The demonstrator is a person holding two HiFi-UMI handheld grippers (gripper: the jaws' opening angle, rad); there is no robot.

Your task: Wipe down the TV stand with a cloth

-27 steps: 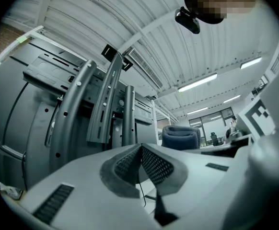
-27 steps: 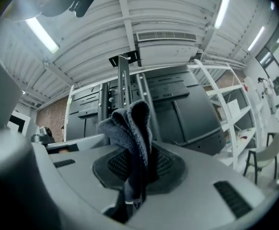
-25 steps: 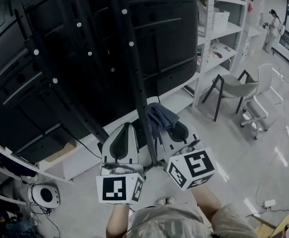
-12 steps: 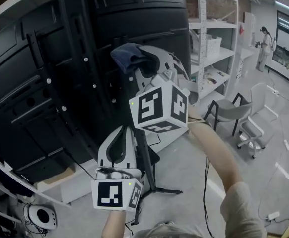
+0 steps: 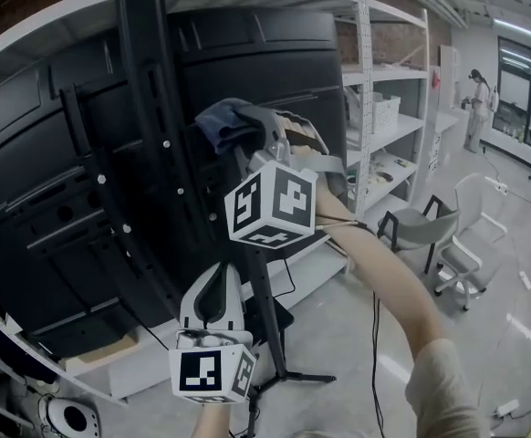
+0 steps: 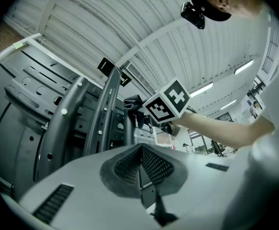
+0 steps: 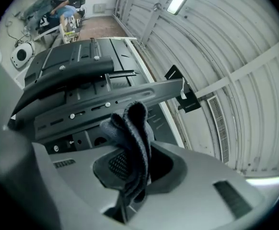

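Observation:
The black TV stand's upright (image 5: 151,108) rises behind the dark back of the TV (image 5: 46,172). My right gripper (image 5: 247,133) is raised high and shut on a grey-blue cloth (image 5: 222,117), which lies against another black upright (image 5: 247,167) of the stand. In the right gripper view the folded cloth (image 7: 132,133) sticks out between the jaws of my right gripper (image 7: 130,169), close to a stand bar (image 7: 106,99). My left gripper (image 5: 216,286) hangs low beside the pole, shut and empty. The left gripper (image 6: 140,150) looks up at the cloth (image 6: 131,102).
White shelving (image 5: 384,108) stands right of the TV. A grey chair (image 5: 413,219) and a white office chair (image 5: 471,245) are on the floor beyond. The stand's base legs (image 5: 288,380) spread below. A person (image 5: 477,99) stands far off at the right.
My right gripper has lifted the cloth from low by the stand's pole to high on the upright. The left gripper has stayed low and shut.

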